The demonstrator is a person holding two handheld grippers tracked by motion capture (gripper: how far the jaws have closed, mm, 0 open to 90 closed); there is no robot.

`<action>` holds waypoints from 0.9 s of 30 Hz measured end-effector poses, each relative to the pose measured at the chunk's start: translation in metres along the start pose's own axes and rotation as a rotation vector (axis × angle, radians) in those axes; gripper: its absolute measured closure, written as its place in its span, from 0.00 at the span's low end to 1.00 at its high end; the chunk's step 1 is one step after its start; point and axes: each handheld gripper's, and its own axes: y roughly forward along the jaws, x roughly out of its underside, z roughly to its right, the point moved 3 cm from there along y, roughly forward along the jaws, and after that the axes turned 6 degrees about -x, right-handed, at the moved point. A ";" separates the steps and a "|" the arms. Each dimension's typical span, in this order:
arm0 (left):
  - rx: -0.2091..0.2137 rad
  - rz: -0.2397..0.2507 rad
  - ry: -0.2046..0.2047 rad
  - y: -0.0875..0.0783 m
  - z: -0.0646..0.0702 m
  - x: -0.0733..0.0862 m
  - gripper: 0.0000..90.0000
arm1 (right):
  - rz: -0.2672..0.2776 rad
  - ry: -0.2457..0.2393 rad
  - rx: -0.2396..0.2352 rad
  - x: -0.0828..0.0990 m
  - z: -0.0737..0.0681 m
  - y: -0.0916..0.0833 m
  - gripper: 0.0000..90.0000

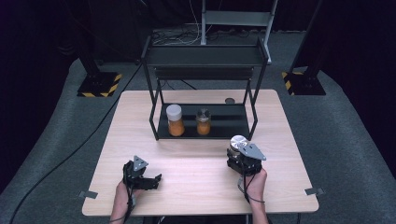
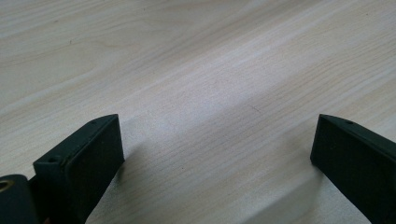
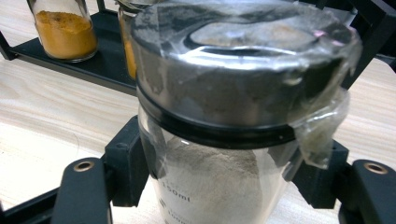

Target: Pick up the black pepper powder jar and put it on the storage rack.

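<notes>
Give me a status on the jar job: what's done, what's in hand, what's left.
Done: two jars of orange powder, a white-lidded one and a smaller one, stand on the bottom shelf of the black rack. In hand: the right gripper is shut on a metal-lidded jar of grey powder, held near the rack's right front corner. Left: probably setting that jar on the shelf beside the others. The left gripper rests open over the table.

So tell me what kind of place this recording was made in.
Probably a lab or studio set up for recording manipulation, not a kitchen. A bare wooden table stands on grey carpet before dark curtains, stands on hazard-striped bases flank it, and a black shelf rack holds spice jars.
</notes>
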 end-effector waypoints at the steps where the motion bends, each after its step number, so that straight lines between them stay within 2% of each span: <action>1: 0.001 0.000 -0.002 0.000 0.000 0.000 0.02 | -0.001 -0.002 0.000 0.000 0.000 0.000 0.33; 27: -0.001 -0.001 0.002 0.000 0.000 0.000 0.02 | 0.006 -0.021 0.003 -0.013 0.003 0.012 0.33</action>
